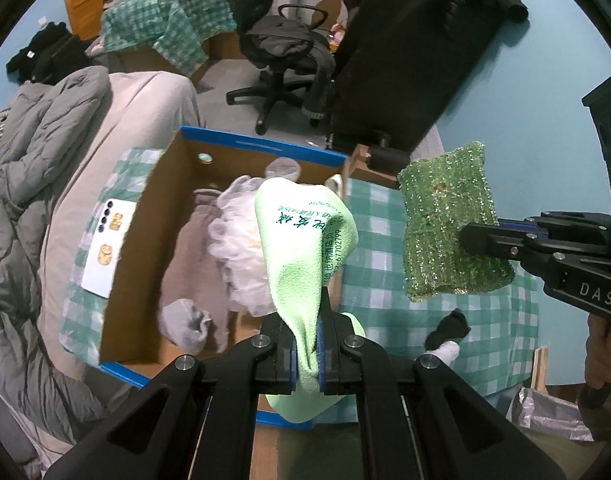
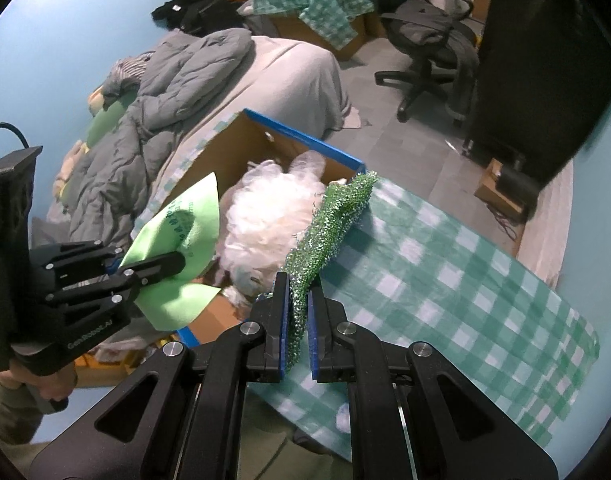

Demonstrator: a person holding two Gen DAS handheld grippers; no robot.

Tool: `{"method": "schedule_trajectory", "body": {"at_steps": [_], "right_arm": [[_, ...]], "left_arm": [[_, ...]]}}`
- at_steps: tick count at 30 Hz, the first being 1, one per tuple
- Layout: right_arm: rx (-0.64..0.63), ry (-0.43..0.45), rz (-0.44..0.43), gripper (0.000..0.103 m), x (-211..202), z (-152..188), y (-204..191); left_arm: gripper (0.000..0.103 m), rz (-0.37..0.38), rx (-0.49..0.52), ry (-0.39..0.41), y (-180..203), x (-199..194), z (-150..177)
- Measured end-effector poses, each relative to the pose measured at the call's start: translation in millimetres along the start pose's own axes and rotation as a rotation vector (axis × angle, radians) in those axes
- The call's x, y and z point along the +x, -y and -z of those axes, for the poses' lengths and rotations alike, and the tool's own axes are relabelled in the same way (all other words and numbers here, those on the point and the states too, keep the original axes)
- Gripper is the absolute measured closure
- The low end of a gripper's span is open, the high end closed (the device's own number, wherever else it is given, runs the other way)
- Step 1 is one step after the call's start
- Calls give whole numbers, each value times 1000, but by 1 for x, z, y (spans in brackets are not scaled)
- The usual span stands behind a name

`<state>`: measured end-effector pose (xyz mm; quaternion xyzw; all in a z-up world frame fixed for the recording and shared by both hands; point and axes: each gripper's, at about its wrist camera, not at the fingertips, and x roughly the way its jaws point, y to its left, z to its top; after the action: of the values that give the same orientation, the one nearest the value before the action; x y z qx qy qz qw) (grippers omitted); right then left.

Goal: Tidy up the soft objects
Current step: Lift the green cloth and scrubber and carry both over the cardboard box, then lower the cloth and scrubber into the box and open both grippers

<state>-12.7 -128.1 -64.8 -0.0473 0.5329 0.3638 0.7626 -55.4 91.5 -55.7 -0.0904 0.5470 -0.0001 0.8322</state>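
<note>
My left gripper (image 1: pixel 307 344) is shut on a light green cloth (image 1: pixel 305 240) with printed letters and holds it over the right side of a blue-rimmed cardboard box (image 1: pixel 261 145). My right gripper (image 2: pixel 301 320) is shut on a glittery green scouring sponge (image 2: pixel 329 224) and holds it in the air just right of the box. In the left wrist view the sponge (image 1: pixel 449 224) hangs above the checked cloth. The box holds a white mesh bath pouf (image 1: pixel 237 248), a beige cloth (image 1: pixel 193 256) and a pale rolled sock (image 1: pixel 185 322).
A green-and-white checked cloth (image 2: pixel 465 272) covers the surface right of the box. A black-and-white sock (image 1: pixel 445 338) lies on it. A white phone (image 1: pixel 107 240) lies left of the box. A grey quilt (image 2: pixel 145 128), an office chair (image 1: pixel 281 64) and a black case (image 1: pixel 405 48) stand beyond.
</note>
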Motion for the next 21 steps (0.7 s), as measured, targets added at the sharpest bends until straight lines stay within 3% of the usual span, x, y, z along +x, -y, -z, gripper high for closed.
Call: {"method": "schedule_trajectory", "body": {"at_steps": [21], "right_arm": [[-79,-75,-84,95,64,-28,-71]], "left_arm": [[96,-74,-67,-47,-85,24,2]]}}
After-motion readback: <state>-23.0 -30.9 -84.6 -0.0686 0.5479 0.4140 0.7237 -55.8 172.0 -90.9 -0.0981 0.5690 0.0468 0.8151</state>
